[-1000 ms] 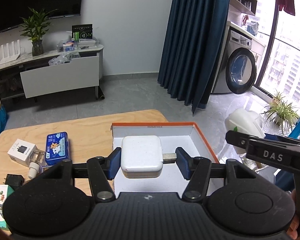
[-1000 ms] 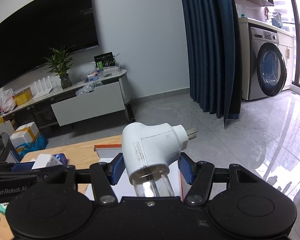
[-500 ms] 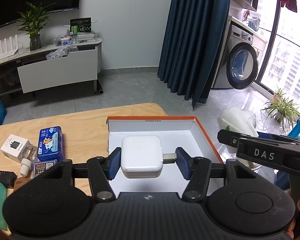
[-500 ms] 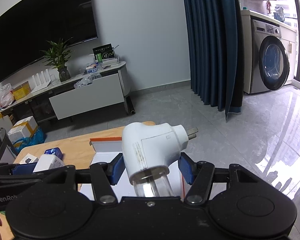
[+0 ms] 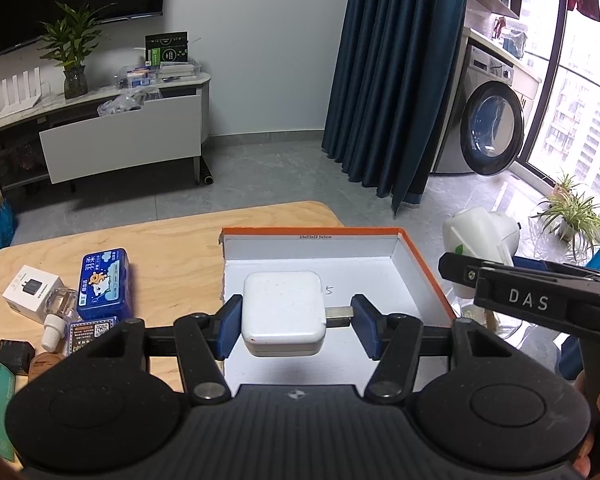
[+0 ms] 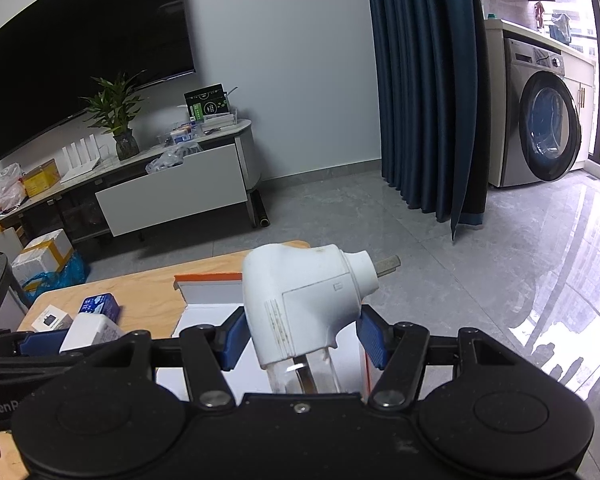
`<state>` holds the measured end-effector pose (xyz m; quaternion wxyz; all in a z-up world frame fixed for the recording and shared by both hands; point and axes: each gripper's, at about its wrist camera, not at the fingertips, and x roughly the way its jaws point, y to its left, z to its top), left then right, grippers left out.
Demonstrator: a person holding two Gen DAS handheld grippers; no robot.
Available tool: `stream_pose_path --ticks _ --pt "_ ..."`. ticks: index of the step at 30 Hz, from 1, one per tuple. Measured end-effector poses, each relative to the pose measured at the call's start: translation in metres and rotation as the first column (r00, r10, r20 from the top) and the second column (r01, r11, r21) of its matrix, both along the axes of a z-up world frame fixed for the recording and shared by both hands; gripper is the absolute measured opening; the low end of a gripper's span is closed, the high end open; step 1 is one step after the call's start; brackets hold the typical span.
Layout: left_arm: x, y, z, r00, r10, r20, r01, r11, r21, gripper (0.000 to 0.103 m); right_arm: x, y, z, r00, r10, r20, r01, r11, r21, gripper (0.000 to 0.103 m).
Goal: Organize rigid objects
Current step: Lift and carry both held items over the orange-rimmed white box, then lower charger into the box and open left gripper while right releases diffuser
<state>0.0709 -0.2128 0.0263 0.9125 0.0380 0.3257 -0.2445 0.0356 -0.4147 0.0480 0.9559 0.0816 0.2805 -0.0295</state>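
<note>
Left gripper (image 5: pixel 296 326): clamped on a white square charger (image 5: pixel 283 312), blue pad on its body, the other on its metal prong.
Charger's place: held over the open orange-edged box (image 5: pixel 424 276) on the wooden table (image 5: pixel 172 248).
Right gripper (image 6: pixel 302 338): pads pressed on a white angled plug device (image 6: pixel 304 300), prong pointing far right.
Left of box: blue tin (image 5: pixel 104 284), small white carton (image 5: pixel 32 298).

I noted a washing machine (image 5: pixel 490 128) beside dark blue curtains (image 5: pixel 380 80), a wall-mounted television (image 6: pixel 84 60), and a potted plant (image 6: pixel 116 116) standing on the low media console (image 6: pixel 172 196).
</note>
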Motion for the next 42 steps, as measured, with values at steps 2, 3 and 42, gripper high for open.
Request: stream_pose_path --ticks 2,3,42 --pt "0.000 0.000 0.000 1.000 0.004 0.002 -0.004 1.000 0.002 0.059 0.002 0.000 0.000 1.000 0.001 0.000 -0.001 1.000 0.003 0.070" --pt "0.001 -0.001 0.000 1.000 0.004 0.002 -0.004 1.000 0.002 0.059 0.003 0.000 0.000 1.000 0.002 0.000 -0.002 1.000 0.000 0.070" --pt "0.014 -0.018 -0.014 0.999 -0.035 -0.028 0.035 0.999 -0.005 0.059 0.044 -0.002 -0.011 0.998 0.016 -0.068 -0.019 0.999 -0.045 0.070"
